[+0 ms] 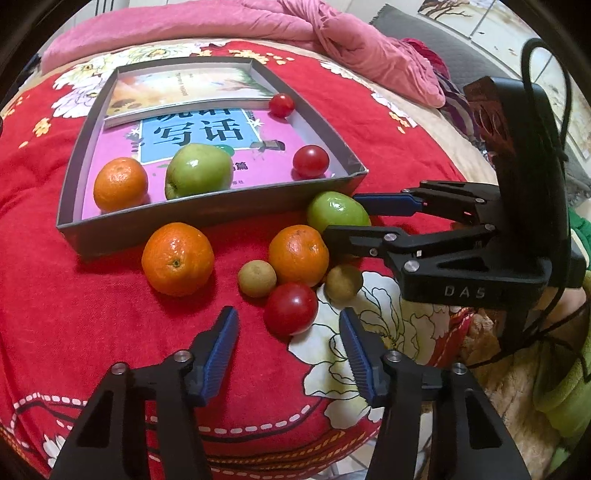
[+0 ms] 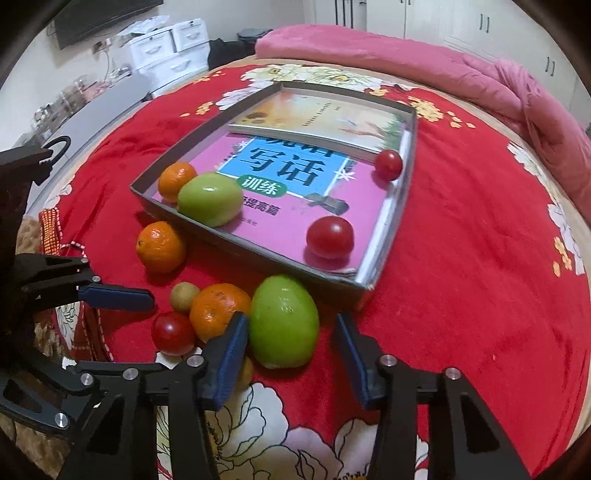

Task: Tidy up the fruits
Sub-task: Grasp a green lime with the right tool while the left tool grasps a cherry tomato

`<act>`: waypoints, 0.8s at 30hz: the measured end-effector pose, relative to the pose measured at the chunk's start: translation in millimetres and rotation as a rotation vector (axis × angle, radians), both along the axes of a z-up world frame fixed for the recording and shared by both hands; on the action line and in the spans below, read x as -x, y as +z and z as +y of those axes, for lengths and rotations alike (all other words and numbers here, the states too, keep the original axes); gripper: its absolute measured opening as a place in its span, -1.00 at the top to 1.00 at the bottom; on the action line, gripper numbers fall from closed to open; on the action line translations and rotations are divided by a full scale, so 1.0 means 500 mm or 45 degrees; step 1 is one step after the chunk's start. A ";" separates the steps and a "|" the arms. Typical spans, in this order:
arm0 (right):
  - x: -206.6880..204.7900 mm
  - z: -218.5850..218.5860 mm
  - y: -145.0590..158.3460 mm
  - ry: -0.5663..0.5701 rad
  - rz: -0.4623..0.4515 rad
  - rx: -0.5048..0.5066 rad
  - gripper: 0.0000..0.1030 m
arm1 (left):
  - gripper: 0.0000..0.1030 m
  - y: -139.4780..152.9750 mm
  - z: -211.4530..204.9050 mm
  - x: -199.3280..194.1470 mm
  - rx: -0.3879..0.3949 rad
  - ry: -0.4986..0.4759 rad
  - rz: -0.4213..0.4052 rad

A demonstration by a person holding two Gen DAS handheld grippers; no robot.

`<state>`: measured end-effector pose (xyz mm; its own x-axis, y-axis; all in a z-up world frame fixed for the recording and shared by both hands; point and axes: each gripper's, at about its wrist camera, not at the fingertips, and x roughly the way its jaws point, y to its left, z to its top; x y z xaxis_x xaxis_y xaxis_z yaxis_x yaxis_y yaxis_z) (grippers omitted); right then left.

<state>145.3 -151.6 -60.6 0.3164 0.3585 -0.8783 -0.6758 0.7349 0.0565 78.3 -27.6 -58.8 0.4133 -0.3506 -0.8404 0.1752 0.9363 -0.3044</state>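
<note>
A tray point(image 1: 207, 221) sits on the bed point(image 1: 74, 295), holding two books point(image 1: 229, 136), an orange point(image 1: 120, 183), an apple point(image 1: 197, 170) and two tomatoes point(image 1: 310, 160). Before the tray lie two oranges point(image 1: 177, 258), an apple point(image 1: 338, 212), a tomato point(image 1: 290, 308) and two small fruits point(image 1: 257, 278). A blanket point(image 1: 221, 22) lies behind.

Beside the green apple point(image 2: 283, 322), an orange point(image 2: 218, 311) is crowding one side; the tray wall point(image 2: 258, 254) is blocking behind; red bedspread point(image 2: 461, 295) is lying open on the other side.
</note>
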 end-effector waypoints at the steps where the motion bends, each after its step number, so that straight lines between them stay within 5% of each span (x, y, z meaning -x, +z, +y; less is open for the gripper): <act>1: -0.006 -0.002 -0.002 -0.003 0.023 -0.015 0.07 | -0.01 0.000 0.001 -0.002 0.000 0.002 0.001; 11: -0.039 -0.015 -0.017 -0.036 0.207 -0.143 0.22 | 0.11 -0.007 -0.003 -0.010 0.014 -0.004 0.009; 24: -0.013 -0.031 -0.001 -0.067 0.141 -0.085 0.22 | 0.29 -0.019 -0.021 -0.024 -0.002 -0.023 0.012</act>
